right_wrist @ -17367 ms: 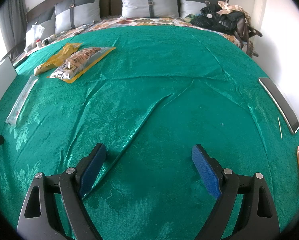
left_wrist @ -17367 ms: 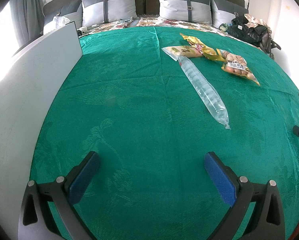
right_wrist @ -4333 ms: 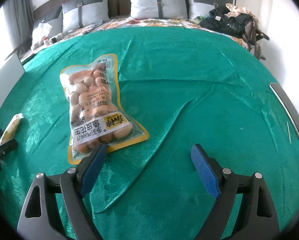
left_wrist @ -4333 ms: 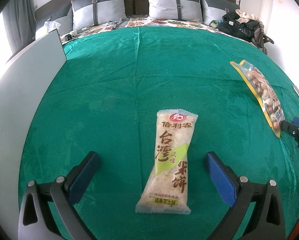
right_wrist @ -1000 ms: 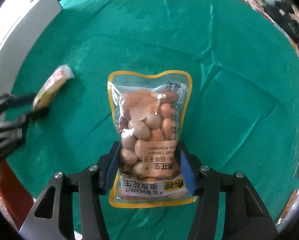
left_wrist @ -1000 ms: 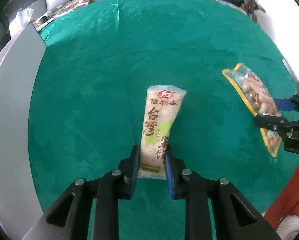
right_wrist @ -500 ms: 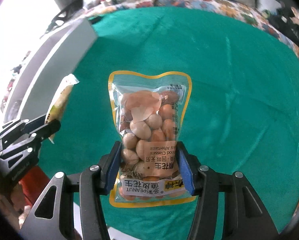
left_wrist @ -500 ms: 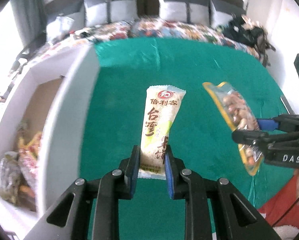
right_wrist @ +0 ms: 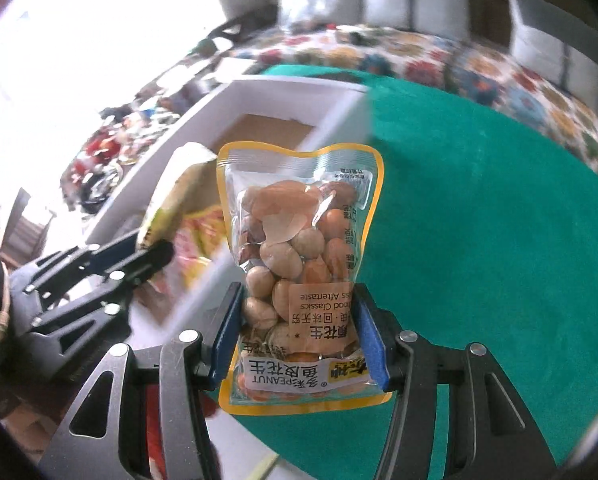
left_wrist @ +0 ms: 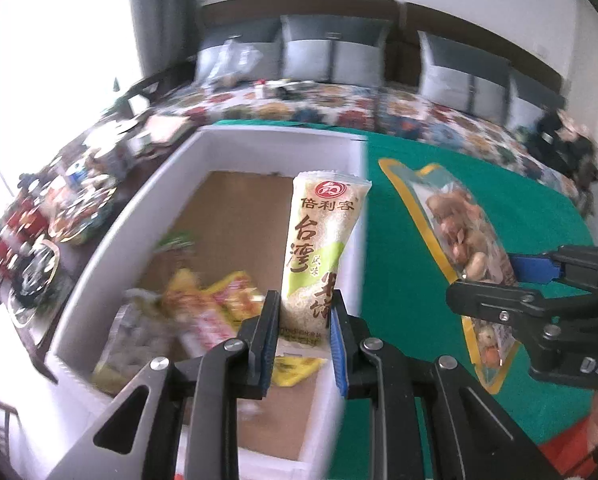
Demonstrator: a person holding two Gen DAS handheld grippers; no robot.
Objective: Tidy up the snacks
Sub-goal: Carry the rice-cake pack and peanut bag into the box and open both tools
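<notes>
My left gripper [left_wrist: 303, 332] is shut on the lower end of a cream and green rice cracker packet [left_wrist: 322, 248], held upright over the open white box [left_wrist: 283, 138]. Several snack packets [left_wrist: 215, 300] lie in the box on its brown floor. My right gripper [right_wrist: 299, 340] is shut on a yellow-edged clear bag of peanuts [right_wrist: 299, 256], held upright above the green bedspread, just right of the box [right_wrist: 283, 96]. The right gripper and peanut bag [left_wrist: 459, 232] also show in the left wrist view, the left gripper [right_wrist: 151, 248] in the right wrist view.
The green bedspread [left_wrist: 479, 200] covers the bed right of the box. A floral sheet and grey pillows [left_wrist: 335, 54] lie at the far end. A cluttered low table [left_wrist: 39, 240] stands left of the box by a bright window.
Both grippers have swung left with their packets. The box interior has come into full view, and the rice cracker packet now hangs over it, with the peanut bag close beside its right wall.
</notes>
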